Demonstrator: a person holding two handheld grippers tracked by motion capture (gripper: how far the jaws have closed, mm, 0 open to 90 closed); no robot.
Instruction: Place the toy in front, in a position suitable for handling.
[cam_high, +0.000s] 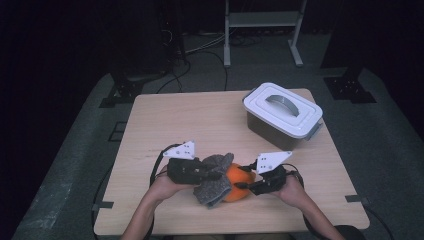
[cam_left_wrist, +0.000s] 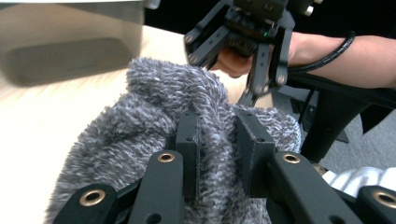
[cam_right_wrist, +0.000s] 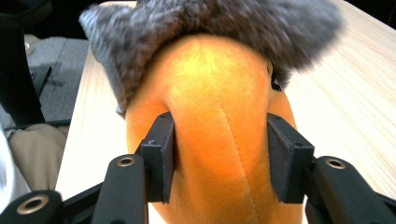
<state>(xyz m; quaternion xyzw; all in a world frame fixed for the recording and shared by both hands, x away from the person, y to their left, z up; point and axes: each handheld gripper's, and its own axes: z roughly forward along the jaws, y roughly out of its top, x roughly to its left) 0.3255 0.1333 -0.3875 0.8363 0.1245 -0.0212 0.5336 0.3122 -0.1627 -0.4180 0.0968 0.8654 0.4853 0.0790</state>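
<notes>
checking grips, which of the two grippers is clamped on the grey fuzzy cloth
The left gripper: its jaws pinch a fold of the grey fuzzy cloth. The right gripper squeezes the orange plush toy instead.

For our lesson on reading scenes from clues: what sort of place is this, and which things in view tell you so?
Probably a lab or recording studio rather than a home: one bare wooden table stands on grey carpet against dark surroundings, loose cables trail over the floor behind it, and a metal equipment stand rises at the back.
</notes>
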